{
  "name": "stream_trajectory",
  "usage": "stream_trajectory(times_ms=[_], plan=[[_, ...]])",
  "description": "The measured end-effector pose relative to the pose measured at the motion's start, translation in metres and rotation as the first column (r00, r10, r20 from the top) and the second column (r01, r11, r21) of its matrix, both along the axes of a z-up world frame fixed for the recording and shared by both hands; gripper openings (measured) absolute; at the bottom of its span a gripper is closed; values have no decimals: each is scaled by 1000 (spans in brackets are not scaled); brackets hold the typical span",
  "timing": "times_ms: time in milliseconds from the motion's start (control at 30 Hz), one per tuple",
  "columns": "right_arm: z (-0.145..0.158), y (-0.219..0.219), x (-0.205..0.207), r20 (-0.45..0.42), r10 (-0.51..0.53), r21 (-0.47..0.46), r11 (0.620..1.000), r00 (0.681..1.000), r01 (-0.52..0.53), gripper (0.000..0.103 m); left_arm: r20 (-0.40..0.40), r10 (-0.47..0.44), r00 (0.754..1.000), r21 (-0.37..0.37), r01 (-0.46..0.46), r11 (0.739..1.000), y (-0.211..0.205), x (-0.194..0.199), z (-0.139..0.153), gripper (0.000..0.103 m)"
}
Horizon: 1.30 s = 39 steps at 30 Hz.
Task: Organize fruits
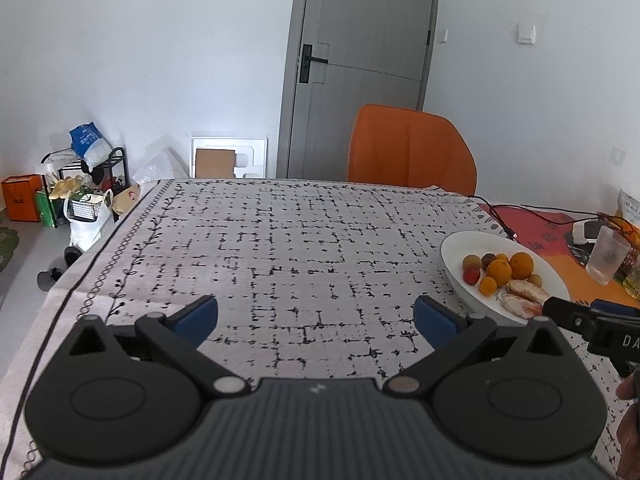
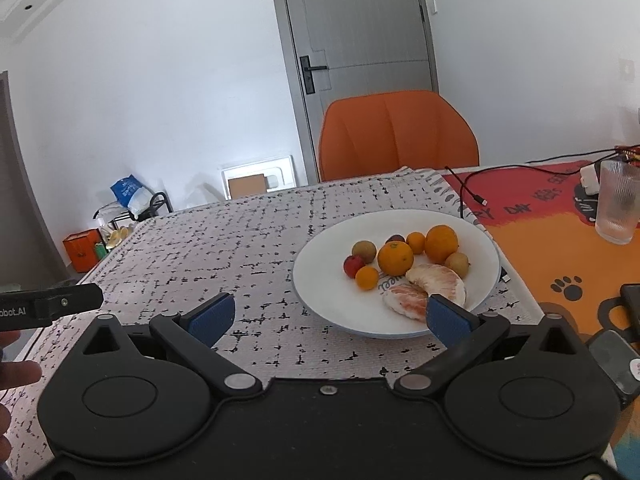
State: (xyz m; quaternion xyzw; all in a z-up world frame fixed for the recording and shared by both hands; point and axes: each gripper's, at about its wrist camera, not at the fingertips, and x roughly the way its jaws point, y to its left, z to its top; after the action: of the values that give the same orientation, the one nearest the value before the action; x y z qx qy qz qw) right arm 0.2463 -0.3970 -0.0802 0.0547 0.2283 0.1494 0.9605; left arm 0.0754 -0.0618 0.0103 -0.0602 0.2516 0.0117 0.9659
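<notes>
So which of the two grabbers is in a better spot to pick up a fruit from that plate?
Probably the right gripper: the white plate of fruit sits just ahead of its open jaws. The left gripper, also open, faces bare tablecloth, with the plate off to its side.

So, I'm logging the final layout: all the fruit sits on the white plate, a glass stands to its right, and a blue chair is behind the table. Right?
Not quite: the chair is orange, not blue, as the right wrist view shows. The rest holds: the fruit sits on the white plate, and the glass stands to its right.
</notes>
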Motion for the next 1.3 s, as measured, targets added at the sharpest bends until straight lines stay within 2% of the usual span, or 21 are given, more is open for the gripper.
stream_trajectory(times_ms=[633,733,933,1300], plan=[[11,-3,-43,58,63,37,997,996,-65,103,67,54,996,58,-57,997,7,-55,20,103],[10,-4,-48,73,65,32,997,995,-68,103,82,61,995,84,-68,994,7,-63,15,103],[3,-1,-54,53,63,5,998,997,-64,103,55,80,995,76,-84,994,20,-67,1,103],[6,4,-64,73,75,-20,997,994,-74,103,60,67,996,65,-71,995,24,-76,0,103]])
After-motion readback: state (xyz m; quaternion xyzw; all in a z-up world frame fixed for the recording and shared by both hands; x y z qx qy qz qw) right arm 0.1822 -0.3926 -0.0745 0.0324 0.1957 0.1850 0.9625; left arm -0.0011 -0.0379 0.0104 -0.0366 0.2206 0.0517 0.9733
